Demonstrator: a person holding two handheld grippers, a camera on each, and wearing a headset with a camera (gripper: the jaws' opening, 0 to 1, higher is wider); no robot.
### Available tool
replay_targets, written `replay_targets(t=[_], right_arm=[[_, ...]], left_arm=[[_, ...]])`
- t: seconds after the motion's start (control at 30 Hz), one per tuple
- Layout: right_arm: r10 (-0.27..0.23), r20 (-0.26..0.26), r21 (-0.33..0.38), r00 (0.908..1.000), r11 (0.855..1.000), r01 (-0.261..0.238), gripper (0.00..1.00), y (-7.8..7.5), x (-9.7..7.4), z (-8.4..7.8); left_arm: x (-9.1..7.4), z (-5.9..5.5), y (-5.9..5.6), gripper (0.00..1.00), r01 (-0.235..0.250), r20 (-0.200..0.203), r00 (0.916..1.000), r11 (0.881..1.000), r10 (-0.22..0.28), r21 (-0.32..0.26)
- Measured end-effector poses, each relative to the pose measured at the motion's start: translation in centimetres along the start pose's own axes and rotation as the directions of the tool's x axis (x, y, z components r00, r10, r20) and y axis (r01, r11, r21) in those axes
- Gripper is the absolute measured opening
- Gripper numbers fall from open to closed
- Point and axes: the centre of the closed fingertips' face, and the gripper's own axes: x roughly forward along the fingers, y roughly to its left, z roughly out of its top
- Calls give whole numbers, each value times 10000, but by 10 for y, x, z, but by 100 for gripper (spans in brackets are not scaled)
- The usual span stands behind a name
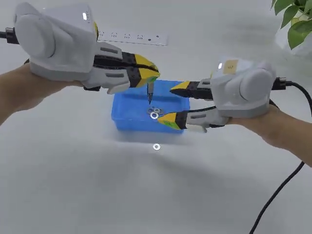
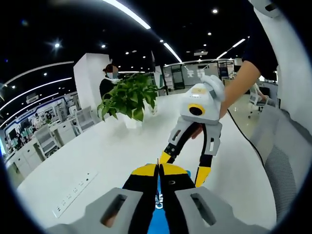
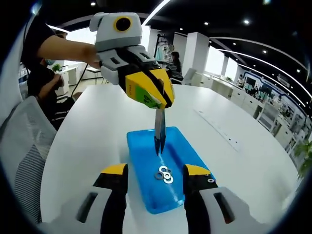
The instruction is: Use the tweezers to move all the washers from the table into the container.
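Now some washers [image 3: 164, 174] inside the blue container [image 3: 141, 151], another washer [image 1: 156, 146] outside.

washers [image 1: 154, 113] — bright shiny metal. container [image 1: 127, 119] is smooth blue plastic, slight gloss. tweezers [image 1: 150, 93] look like dark matt metal. table [image 1: 73, 185] — smooth white top, low sheen. cable [image 1: 278, 195] has a black matt jacket, rubbery-looking.

I can read no text for certain. The green sticker [image 3: 146, 97] on my left gripper [image 3: 161, 104] bears dark marks too blurred to read. The pale tag [image 1: 230, 66] on my right gripper [image 1: 169, 103] and the lit sign [image 2: 194, 73] far down the hall are too small.
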Motion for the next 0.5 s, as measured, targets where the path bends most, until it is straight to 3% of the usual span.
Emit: replay_targets(t=[0.13,0.17,0.23,0.3,0.37,0.43,0.5], right_arm=[[-885,169,221,9959,9959,881,57,-1,-16,-1],[-1206,326,528,9922,9915,1188,59,-2,-22,-1],[-1326,594,1244,9894,9844,1244,66,3,-31,1],[-1686,1192,2358,9784,9621,1371,71,8,-43,6],[-1873,1512,2774,9706,9505,1403,74,15,-54,6],[-2257,1444,3143,9634,9337,1716,76,20,-66,-3],[-2404,1252,3406,9626,9217,1859,80,27,-76,-16]], left_arm=[[-6,4,-6,5,-68,-124,9999,9998,70,210],[-8,5,-7,5,-95,-141,9999,9997,99,242],[-13,9,-7,5,-320,-195,9993,9989,327,343],[-19,15,-10,5,-461,-107,9988,9974,468,552],[-26,18,-15,5,-546,-85,9984,9969,552,568],[-31,21,-18,5,-656,-55,9978,9963,660,548],[-34,22,-22,5,-751,-15,9972,9961,752,467]])
